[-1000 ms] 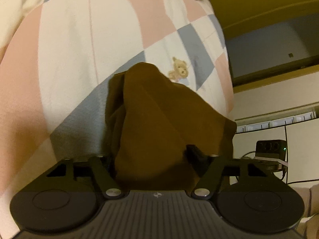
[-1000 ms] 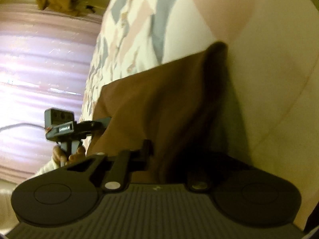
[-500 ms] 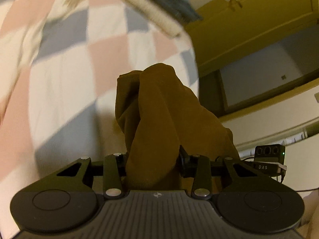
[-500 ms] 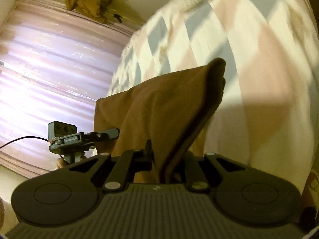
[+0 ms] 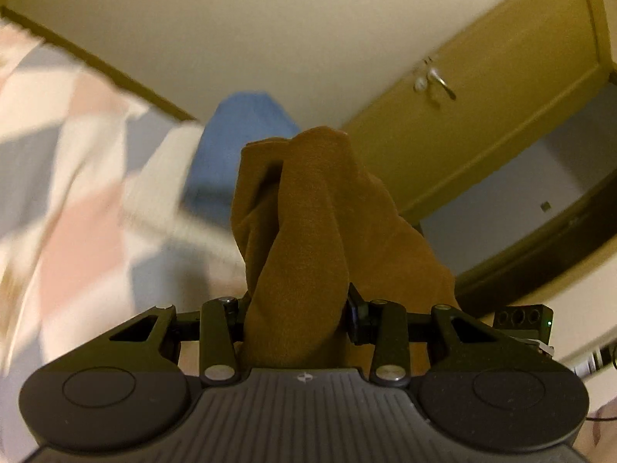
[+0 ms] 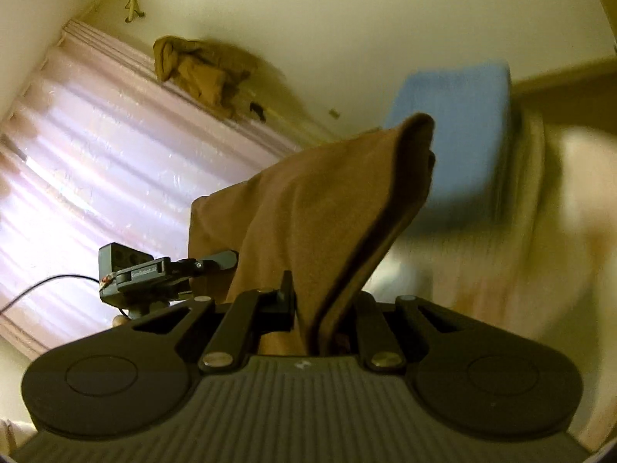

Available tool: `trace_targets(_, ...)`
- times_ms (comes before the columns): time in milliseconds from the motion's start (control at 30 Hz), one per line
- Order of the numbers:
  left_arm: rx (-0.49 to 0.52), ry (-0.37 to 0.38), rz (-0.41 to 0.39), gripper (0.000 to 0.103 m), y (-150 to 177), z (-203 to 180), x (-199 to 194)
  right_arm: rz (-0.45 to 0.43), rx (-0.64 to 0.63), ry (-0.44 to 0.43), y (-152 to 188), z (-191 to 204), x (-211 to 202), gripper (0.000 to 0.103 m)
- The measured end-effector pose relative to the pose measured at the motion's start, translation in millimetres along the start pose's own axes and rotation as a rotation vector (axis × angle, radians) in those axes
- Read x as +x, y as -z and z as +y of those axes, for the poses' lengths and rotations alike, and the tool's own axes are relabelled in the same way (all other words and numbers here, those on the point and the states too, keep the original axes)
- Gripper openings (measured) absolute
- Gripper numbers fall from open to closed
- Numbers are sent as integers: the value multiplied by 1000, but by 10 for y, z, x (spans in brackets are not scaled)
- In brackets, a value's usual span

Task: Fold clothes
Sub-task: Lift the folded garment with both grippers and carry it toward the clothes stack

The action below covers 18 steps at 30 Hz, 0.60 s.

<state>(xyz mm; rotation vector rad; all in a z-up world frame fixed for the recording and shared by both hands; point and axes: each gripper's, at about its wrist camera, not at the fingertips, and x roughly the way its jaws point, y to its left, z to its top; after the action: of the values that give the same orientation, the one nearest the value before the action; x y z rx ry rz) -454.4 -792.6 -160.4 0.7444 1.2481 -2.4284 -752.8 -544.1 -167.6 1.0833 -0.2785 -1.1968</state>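
Lighting was dim and warm-yellow. Daylight glowed through the curtain (image 6: 96, 177), blown out in patches. The quilt (image 5: 65, 208) and blue cloth (image 6: 455, 131) were motion-blurred. Fisheye bending and dark corners marked both views.

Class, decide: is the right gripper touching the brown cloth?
Touching. The right wrist view shows the right gripper pinching a fold of the brown cloth between its jaws.

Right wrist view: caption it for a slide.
Right gripper shut on a brown fabric garment, lifted before a pink pleated curtain and a blurred blue folded cloth.
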Motion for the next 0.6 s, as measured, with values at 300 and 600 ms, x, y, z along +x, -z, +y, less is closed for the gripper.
trace_targets(300,11,-17,100,39,-1783,-31,1307,-20,189,40,-1292,-904,603,9)
trace_targets(600,-63,-87,210,49,-2022,778,2344,3,298,156,-1345,-1779,1049,15)
